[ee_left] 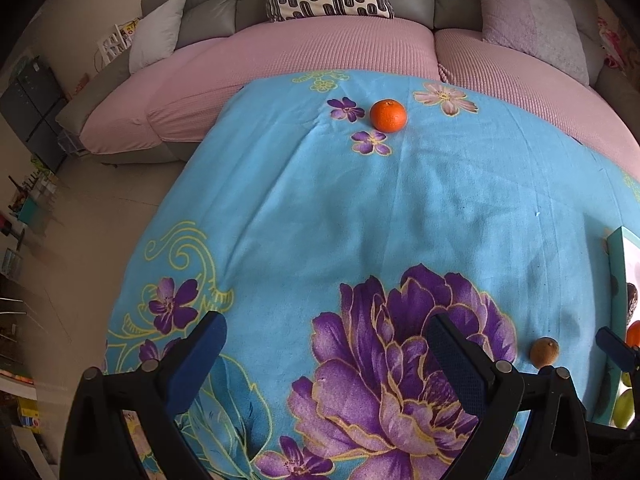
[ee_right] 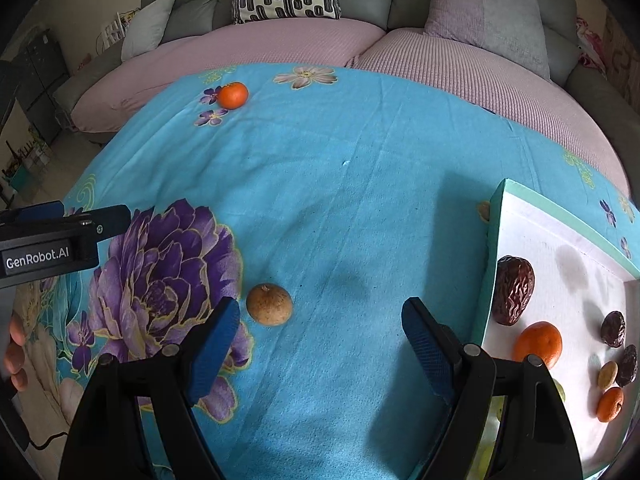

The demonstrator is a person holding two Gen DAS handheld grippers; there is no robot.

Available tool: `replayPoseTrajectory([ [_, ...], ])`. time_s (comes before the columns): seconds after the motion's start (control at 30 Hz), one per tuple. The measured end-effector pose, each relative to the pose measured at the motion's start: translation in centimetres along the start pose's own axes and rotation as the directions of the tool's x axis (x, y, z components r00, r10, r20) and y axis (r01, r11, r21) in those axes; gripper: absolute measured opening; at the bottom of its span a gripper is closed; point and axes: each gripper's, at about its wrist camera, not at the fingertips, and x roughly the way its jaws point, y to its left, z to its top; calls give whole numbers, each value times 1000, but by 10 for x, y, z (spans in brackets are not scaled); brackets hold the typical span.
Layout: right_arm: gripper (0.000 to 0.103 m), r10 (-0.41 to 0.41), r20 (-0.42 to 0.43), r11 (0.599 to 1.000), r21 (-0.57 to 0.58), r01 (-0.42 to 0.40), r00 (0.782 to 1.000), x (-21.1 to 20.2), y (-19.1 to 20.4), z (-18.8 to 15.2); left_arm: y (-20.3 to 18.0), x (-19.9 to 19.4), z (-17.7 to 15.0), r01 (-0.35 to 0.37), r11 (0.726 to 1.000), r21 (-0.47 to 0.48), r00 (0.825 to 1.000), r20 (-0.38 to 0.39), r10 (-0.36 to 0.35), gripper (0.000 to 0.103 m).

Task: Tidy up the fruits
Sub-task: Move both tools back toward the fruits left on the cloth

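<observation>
Right wrist view: the right gripper [ee_right: 320, 344] hangs over the blue floral blanket [ee_right: 360, 168] with its jaws spread and nothing between them. A brown round fruit [ee_right: 269, 304] lies at eleven o'clock, just beside the left blue pad. A tangerine [ee_right: 233, 95] sits far off at eleven o'clock, near the pink sofa cushion [ee_right: 280, 46]. At three o'clock the teal-rimmed tray [ee_right: 490, 264] holds a red date [ee_right: 513, 290], another tangerine [ee_right: 538, 343] and smaller fruits. In the left wrist view, the left gripper [ee_left: 326, 348] is likewise spread and empty above the purple flower print [ee_left: 400, 360].
</observation>
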Motion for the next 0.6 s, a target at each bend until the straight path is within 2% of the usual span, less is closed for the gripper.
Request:
replayPoseTrajectory([
  [0.13, 81, 2, -12, 1000, -18, -3, 1000, 4, 4, -1, -2, 2, 1, 4, 1000, 6, 1000, -5, -4, 102],
  [0.2, 73, 4, -16, 1000, -16, -4, 1000, 6, 6, -2, -5, 2, 1, 6, 1000, 16, 1000, -7, -6, 102],
  [0.27, 71, 6, -21, 1000, -22, -7, 1000, 8, 8, -3, -7, 2, 1, 8, 1000, 22, 1000, -7, -7, 102],
  [0.37, 56, 19, -31, 999, -26, -19, 999, 12, 11, -2, -7, 2, 1, 2, 1000, 23, 1000, -6, -2, 102],
  [0.43, 54, 33, -33, 999, -20, -34, 999, 13, 12, -3, -7, 1, 1, -3, 1000, 22, 1000, -4, 3, 102],
  [0.5, 45, 41, -31, 999, -25, -42, 999, 12, 13, -3, -7, 1, 1, -5, 1000, 22, 1000, -3, 5, 102],
  [0.6, 37, 54, -29, 998, -35, -55, 998, 12, 16, -2, -8, 1, 2, -9, 1000, 28, 1000, -3, 10, 102],
])
